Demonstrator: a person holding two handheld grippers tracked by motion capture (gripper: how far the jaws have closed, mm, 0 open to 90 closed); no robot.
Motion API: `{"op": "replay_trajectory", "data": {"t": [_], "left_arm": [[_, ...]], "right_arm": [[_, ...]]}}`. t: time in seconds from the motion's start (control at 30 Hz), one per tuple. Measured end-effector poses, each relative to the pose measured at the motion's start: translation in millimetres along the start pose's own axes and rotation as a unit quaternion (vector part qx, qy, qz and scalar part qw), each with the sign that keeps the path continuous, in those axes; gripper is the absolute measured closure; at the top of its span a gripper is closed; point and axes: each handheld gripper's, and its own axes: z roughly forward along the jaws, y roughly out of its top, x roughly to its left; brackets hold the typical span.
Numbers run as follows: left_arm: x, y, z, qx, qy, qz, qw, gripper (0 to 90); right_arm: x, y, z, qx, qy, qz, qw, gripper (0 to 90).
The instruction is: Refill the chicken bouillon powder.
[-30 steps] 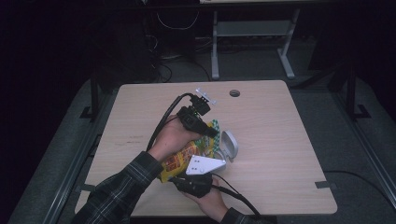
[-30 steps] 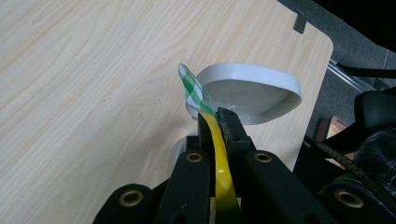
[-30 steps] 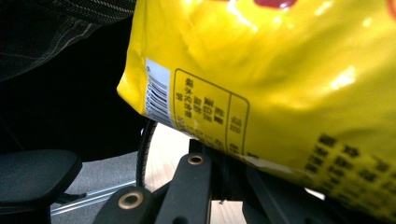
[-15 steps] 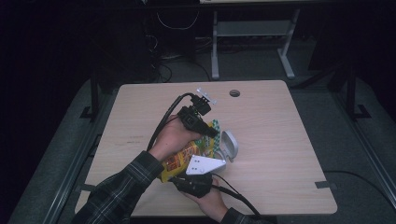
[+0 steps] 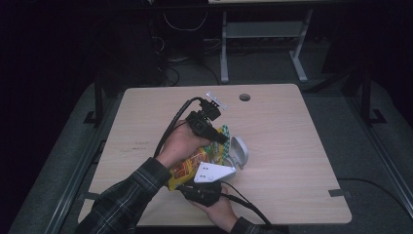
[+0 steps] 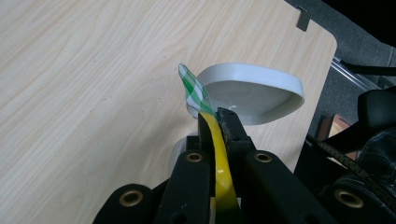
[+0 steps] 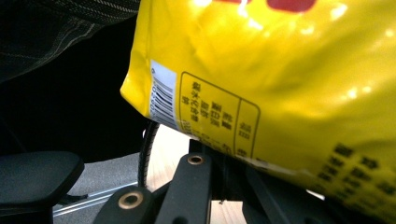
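A yellow snack bag (image 5: 191, 165) with a green checked top is held off the table between both grippers. My left gripper (image 5: 220, 138) is shut on the bag's upper edge (image 6: 219, 154), where the green checked corner (image 6: 194, 91) sticks out past the jaw tips. My right gripper (image 5: 199, 189) sits below, near the table's front edge, and its jaws close on the bag's bottom seam (image 7: 224, 156). The bag's printed yellow back (image 7: 289, 84) hides the right jaw tip. A grey bowl (image 5: 239, 152) lies tipped on its side just right of the bag, beyond the left jaws (image 6: 252, 91).
The light wooden table (image 5: 292, 126) has a round cable hole (image 5: 244, 97) near its far edge. Black cables (image 5: 168, 131) trail from both grippers. A plaid sleeve (image 5: 122, 204) comes in from the lower left. Dark floor and a desk frame (image 5: 263, 34) lie beyond.
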Motion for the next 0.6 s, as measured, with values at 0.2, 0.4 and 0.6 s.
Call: {"op": "replay_trajectory", "data": {"t": [0.2,0.4,0.6], "left_arm": [[-0.3,1.3,0.4,0.002,0.002,0.001,1.0,89.8],[-0.8,2.1,0.9,0.004,0.002,0.0,1.0,89.8],[-0.4,2.1,1.2,0.005,0.002,-0.001,1.0,89.8]], "right_arm": [[0.3,0.5,-0.3,-0.002,0.001,0.001,1.0,90.0],[0.3,0.8,-0.8,-0.002,0.001,0.003,1.0,89.9],[0.3,0.8,-0.5,-0.003,0.001,0.002,1.0,89.9]]}}
